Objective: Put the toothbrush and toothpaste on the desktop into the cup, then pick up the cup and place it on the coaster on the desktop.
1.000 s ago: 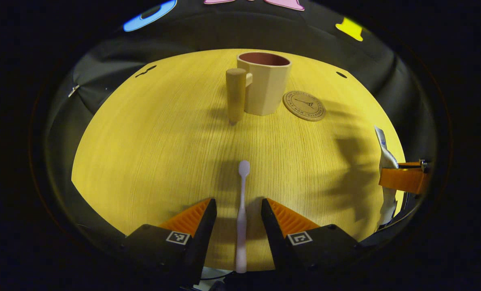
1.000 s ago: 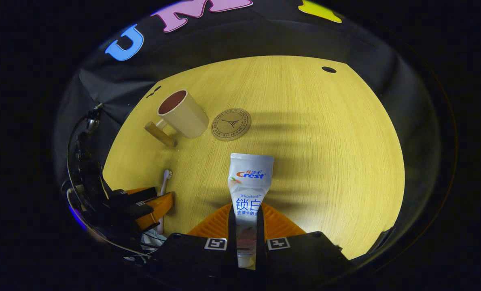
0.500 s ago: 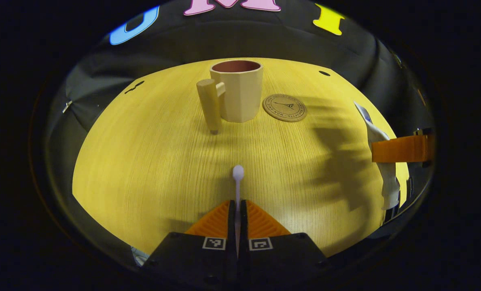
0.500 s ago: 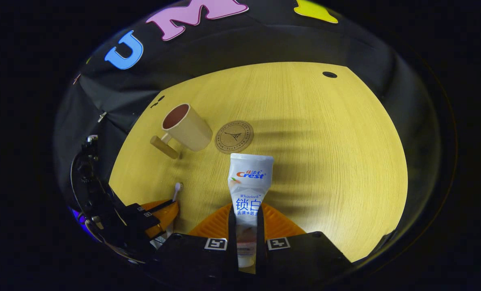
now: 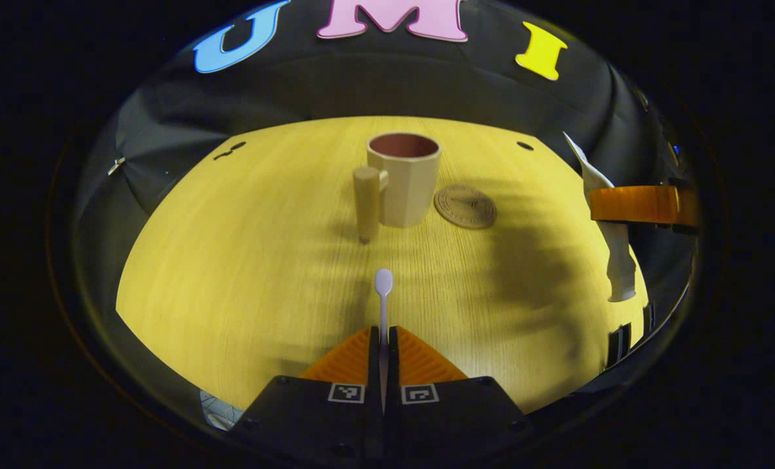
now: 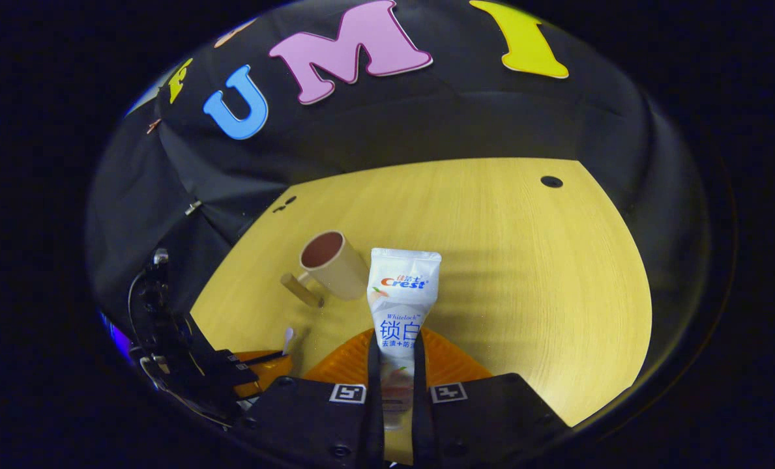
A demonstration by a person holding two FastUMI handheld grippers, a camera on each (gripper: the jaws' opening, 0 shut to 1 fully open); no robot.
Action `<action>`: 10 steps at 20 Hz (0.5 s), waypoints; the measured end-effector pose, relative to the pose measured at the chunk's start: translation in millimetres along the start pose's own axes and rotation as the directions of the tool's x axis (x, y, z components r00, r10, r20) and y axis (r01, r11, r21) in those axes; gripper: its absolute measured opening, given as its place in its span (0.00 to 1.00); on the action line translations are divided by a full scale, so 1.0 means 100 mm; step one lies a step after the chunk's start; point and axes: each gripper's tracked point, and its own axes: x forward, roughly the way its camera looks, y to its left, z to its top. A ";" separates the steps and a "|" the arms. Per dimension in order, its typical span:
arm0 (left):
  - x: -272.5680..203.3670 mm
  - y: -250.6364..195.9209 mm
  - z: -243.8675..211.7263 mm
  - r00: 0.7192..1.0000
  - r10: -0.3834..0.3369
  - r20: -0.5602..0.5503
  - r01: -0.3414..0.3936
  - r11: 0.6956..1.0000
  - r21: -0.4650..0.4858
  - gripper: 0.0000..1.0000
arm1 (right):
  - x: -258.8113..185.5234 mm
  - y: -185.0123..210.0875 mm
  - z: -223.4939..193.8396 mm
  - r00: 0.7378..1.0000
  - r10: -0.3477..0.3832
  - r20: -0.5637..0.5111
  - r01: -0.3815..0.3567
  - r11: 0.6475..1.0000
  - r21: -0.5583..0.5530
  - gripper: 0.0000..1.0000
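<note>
Left gripper view first: the left gripper is clamped tight on the toothbrush, both fingers pressed against the thin handle with basically no gap. The brush head pokes out ahead of the fingertips, pointing toward the cup. The brush looks lifted off the wooden desktop, though I can't say for sure how high. Using the cup as the landmark: it stands upright, well beyond the brush head, with its chunky wooden handle on its left side. The coaster lies flat just to the right of the cup, close but not touching it. Far off to the right of the cup you can see the right gripper gripping the toothpaste, tube hanging cap-end down, up above the desktop.

Right gripper view: the right gripper is clenched on the toothpaste, both fingers squeezing the lower part of the tube, flat crimped end sticking up and forward. The cup sits right behind the tube's upper left edge in this shot, open mouth visible, handle sticking out to its lower left. Below-left of the cup there's the left gripper with the toothbrush head poking out of it. The desktop stretches out to the right of the cup.
</note>
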 end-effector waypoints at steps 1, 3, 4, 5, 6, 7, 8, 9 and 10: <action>-0.09 0.02 0.08 1.000 0.000 0.024 0.001 1.000 -0.014 0.06 | 0.03 0.06 0.14 0.999 0.023 0.036 -0.022 1.000 -0.007 0.20; -0.28 0.04 0.26 0.997 0.000 0.079 0.004 0.999 -0.042 0.06 | 0.11 0.21 0.44 0.991 0.077 0.109 -0.074 0.997 -0.031 0.20; -0.39 0.07 0.36 0.994 -0.002 0.110 0.008 0.998 -0.058 0.06 | 0.13 0.33 0.56 0.984 0.108 0.138 -0.103 0.994 -0.040 0.21; -0.49 0.09 0.46 0.990 -0.002 0.140 0.013 0.997 -0.076 0.06 | 0.17 0.44 0.70 0.976 0.140 0.168 -0.134 0.990 -0.044 0.21; -0.60 0.10 0.53 0.986 -0.003 0.167 0.019 0.995 -0.095 0.06 | 0.22 0.55 0.83 0.966 0.169 0.196 -0.162 0.985 -0.049 0.20; -0.70 0.12 0.60 0.982 -0.006 0.191 0.028 0.993 -0.114 0.06 | 0.25 0.64 0.97 0.955 0.196 0.221 -0.188 0.980 -0.059 0.21; -0.78 0.12 0.66 0.978 -0.016 0.208 0.044 0.990 -0.131 0.06 | 0.30 0.76 1.07 0.944 0.221 0.246 -0.210 0.975 -0.069 0.21; -0.84 0.14 0.70 0.975 -0.019 0.220 0.052 0.988 -0.147 0.06 | 0.38 0.85 1.17 0.933 0.239 0.268 -0.226 0.971 -0.079 0.20; -0.92 0.18 0.73 0.973 -0.010 0.231 0.048 0.986 -0.160 0.06 | 0.48 0.95 1.26 0.922 0.258 0.288 -0.242 0.966 -0.089 0.20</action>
